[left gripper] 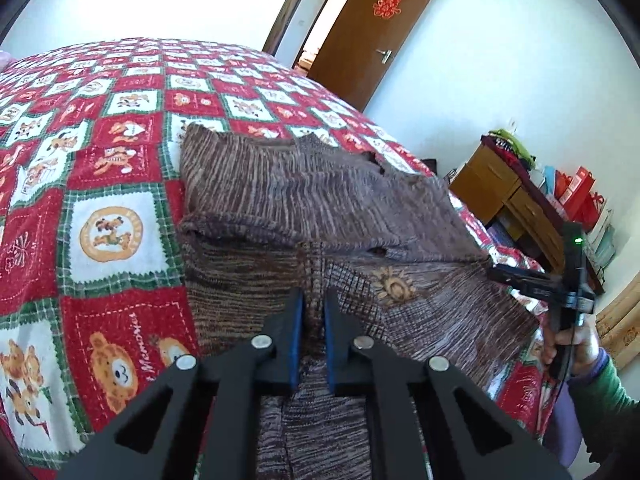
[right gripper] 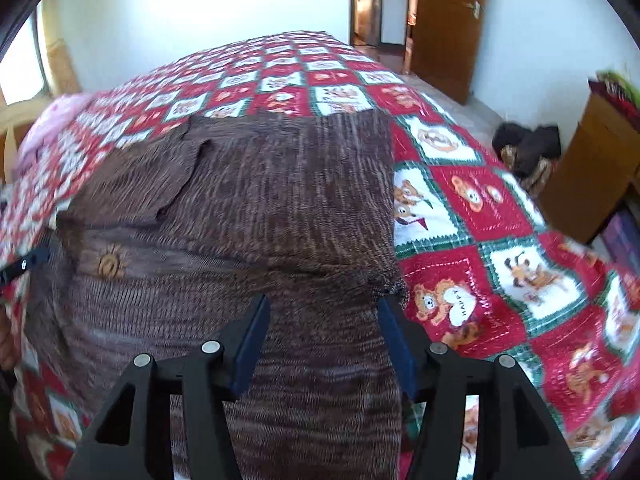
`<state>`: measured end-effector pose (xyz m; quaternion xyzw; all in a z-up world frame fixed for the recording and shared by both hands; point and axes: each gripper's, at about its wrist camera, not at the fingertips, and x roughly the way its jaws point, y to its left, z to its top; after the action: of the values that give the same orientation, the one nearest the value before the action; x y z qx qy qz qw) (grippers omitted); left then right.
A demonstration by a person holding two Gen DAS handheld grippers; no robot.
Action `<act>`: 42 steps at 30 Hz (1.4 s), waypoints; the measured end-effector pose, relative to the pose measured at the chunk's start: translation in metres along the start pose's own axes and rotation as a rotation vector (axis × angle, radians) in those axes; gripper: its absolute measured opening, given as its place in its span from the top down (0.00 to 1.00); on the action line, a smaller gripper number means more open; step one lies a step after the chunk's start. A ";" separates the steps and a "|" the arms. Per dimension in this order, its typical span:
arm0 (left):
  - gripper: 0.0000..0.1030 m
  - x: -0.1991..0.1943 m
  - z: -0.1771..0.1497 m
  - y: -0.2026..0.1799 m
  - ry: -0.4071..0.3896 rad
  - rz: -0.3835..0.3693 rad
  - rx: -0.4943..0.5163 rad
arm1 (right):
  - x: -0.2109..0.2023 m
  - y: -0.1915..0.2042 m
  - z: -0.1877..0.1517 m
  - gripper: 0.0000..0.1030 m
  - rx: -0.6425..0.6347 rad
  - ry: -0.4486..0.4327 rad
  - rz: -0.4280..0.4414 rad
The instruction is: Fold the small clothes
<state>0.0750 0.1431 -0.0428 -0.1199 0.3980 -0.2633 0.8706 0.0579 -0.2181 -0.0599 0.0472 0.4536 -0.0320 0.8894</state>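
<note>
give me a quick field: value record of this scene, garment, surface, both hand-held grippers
garment: brown knitted sweater, partly folded, one part laid over the body, a sun-shaped patch showing
surface: bed with red, white and green patchwork quilt
left hand-held gripper: jaws shut on a ridge of the sweater's knit
right hand-held gripper: jaws open above the sweater, nothing held
background: brown wooden door, wooden drawer unit
fold state: not finished

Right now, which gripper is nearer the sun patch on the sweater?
Left. The left gripper pinches the sweater just beside the sun patch; the right gripper is open farther across.
</note>
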 end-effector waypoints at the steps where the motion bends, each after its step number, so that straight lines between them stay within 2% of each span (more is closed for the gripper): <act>1: 0.90 -0.001 0.000 0.000 -0.002 -0.002 -0.005 | 0.005 -0.001 0.000 0.44 -0.004 0.011 -0.012; 2: 0.90 -0.001 0.000 0.001 -0.004 -0.007 -0.013 | 0.013 -0.002 0.000 0.44 -0.008 0.038 -0.028; 4: 0.90 0.000 0.000 0.001 -0.006 -0.013 -0.020 | 0.017 -0.004 0.003 0.61 0.009 0.053 0.007; 5: 0.90 0.001 0.000 0.001 -0.005 -0.008 -0.019 | 0.016 -0.004 0.004 0.70 0.003 0.044 0.019; 6: 0.90 0.003 -0.001 0.000 0.000 -0.003 -0.014 | 0.015 -0.001 0.004 0.89 -0.016 0.045 0.029; 10: 0.90 0.002 -0.002 -0.003 0.004 0.008 0.000 | 0.002 0.015 -0.003 0.89 -0.077 0.023 -0.026; 15: 0.90 -0.012 0.001 -0.002 -0.037 0.013 -0.016 | -0.045 0.023 -0.006 0.89 -0.069 -0.102 -0.030; 18: 0.91 -0.018 0.005 -0.002 -0.062 0.021 -0.029 | -0.065 0.022 0.001 0.89 -0.048 -0.159 -0.029; 19: 0.95 -0.022 0.006 -0.003 -0.074 0.022 -0.027 | -0.071 0.023 0.003 0.89 -0.043 -0.180 -0.031; 24: 0.95 -0.031 0.014 -0.007 -0.109 0.034 -0.013 | -0.095 0.032 0.011 0.89 -0.051 -0.269 -0.049; 28: 0.94 -0.022 0.018 -0.007 -0.057 0.077 0.034 | -0.097 0.042 0.010 0.89 -0.094 -0.276 -0.080; 30: 0.80 -0.011 0.017 -0.003 0.002 0.088 0.050 | -0.095 0.043 0.009 0.89 -0.095 -0.269 -0.074; 31: 0.62 -0.006 0.016 0.000 0.030 0.112 0.046 | -0.094 0.042 0.008 0.89 -0.093 -0.266 -0.075; 32: 0.49 -0.001 0.015 0.005 0.043 0.126 0.039 | -0.093 0.042 0.007 0.89 -0.089 -0.264 -0.075; 34: 0.45 0.004 0.012 0.010 0.049 0.133 0.036 | -0.093 0.039 0.004 0.89 -0.080 -0.263 -0.072; 40: 0.45 0.029 0.007 0.009 0.113 0.176 0.062 | -0.092 0.035 0.002 0.89 -0.060 -0.251 -0.069; 42: 0.45 0.031 0.005 0.008 0.105 0.192 0.066 | -0.092 0.034 0.003 0.89 -0.061 -0.251 -0.067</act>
<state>0.0982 0.1325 -0.0619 -0.0387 0.4438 -0.1977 0.8732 0.0093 -0.1831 0.0180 0.0007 0.3409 -0.0538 0.9386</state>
